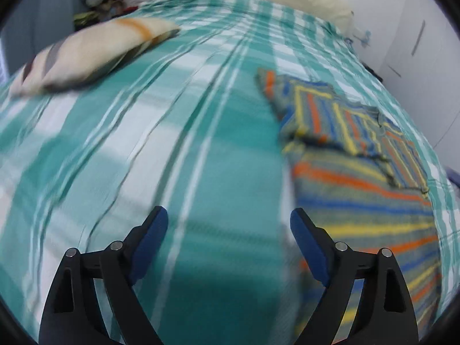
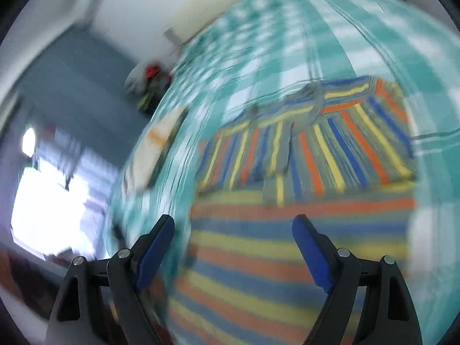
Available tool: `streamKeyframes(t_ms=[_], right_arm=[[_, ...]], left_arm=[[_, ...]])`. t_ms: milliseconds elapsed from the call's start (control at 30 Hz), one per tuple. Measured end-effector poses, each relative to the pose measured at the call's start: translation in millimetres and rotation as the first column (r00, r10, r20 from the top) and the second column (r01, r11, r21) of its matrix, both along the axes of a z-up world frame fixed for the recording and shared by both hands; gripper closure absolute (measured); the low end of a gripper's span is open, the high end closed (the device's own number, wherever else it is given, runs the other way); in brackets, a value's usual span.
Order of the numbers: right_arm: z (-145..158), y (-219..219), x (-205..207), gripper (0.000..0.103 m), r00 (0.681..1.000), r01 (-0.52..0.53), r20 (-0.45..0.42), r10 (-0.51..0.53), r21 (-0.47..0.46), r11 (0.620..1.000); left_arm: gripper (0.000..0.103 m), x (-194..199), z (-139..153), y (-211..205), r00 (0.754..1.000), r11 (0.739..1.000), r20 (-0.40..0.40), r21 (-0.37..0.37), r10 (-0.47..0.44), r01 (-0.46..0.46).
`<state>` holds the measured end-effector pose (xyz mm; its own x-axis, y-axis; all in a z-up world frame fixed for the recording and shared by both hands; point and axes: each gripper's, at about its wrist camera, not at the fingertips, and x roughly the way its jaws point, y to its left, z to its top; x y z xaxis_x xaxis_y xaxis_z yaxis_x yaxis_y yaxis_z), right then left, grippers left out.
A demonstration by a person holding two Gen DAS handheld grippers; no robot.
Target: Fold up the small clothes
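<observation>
From the left wrist camera, the striped shirt [image 1: 359, 172] lies flat on the bed, off to the right. Its top part looks folded in, with the sleeves tucked over the body. The lower part is not yet folded up, so the job seems about half done. The left gripper [image 1: 229, 224] has its jaws wide apart, with nothing between them, over the bare green checked sheet [image 1: 172, 132]. A pillow [image 1: 95, 51] lies far off to the left, and a pile of clothes [image 1: 103, 0] sits in the corner by the white wall [image 1: 402, 14].

From the right wrist camera, all is blurry. The right gripper [image 2: 233, 230] hangs above the shirt's lower part [image 2: 287, 244], jaws open and empty. A bright window [image 2: 49, 201] shows on the left.
</observation>
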<state>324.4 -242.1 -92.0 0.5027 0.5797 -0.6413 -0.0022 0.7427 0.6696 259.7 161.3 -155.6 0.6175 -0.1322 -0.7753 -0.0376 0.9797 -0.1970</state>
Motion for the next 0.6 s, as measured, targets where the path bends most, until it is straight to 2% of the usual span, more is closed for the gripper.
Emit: streamKeyframes(t_ms=[67, 133, 200, 233, 267, 333, 400, 467, 500, 567, 600], right_arm=[[-36, 4, 39, 0.044, 0.994, 0.039, -0.108, -0.033, 0.049, 0.998], [-71, 10, 64, 0.046, 0.978, 0.078, -0.199, -0.059, 0.092, 0.993], [-88, 16, 74, 0.055, 0.965, 0.113, -0.246, -0.086, 0.096, 0.989], [-93, 19, 77, 0.063, 0.964, 0.126, -0.247, -0.096, 0.111, 0.986], [-96, 21, 81, 0.079, 0.965, 0.133, -0.240, -0.103, 0.112, 0.985], [-97, 20, 86, 0.097, 0.964, 0.167, -0.219, -0.149, 0.069, 0.984], [-83, 20, 81, 0.097, 0.975, 0.171, -0.155, -0.161, 0.050, 0.984], [-60, 25, 67, 0.097, 0.990, 0.129, -0.070, -0.126, 0.046, 0.991], [-49, 28, 55, 0.097, 0.994, 0.108, -0.034, -0.107, 0.016, 0.994], [-48, 32, 41, 0.097, 0.993, 0.111, -0.043, -0.114, -0.060, 0.992], [-57, 34, 38, 0.097, 0.989, 0.116, -0.083, -0.124, -0.098, 0.988]], left_arm=[[0.015, -15, -10, 6, 0.999, 1.000, 0.039, -0.027, 0.000, 0.001], [0.013, -14, -11, 4, 0.999, 1.000, 0.049, -0.011, -0.009, 0.010], [0.008, -11, -13, -1, 0.998, 1.000, 0.048, 0.007, -0.030, 0.029], [0.008, -11, -14, -3, 0.998, 0.999, 0.053, 0.015, -0.033, 0.032], [0.006, -10, -15, -4, 0.998, 0.999, 0.053, 0.021, -0.036, 0.035], [0.006, -11, -16, -4, 0.998, 0.999, 0.052, 0.024, -0.041, 0.040], [0.006, -12, -15, -3, 0.998, 0.999, 0.053, 0.020, -0.041, 0.040], [0.006, -14, -15, -1, 0.998, 0.999, 0.058, 0.005, -0.040, 0.040], [0.006, -13, -16, -1, 0.997, 0.999, 0.059, 0.002, -0.039, 0.039], [0.005, -13, -17, -3, 0.997, 0.999, 0.059, 0.013, -0.040, 0.039], [0.005, -13, -17, -4, 0.997, 0.999, 0.058, 0.021, -0.042, 0.041]])
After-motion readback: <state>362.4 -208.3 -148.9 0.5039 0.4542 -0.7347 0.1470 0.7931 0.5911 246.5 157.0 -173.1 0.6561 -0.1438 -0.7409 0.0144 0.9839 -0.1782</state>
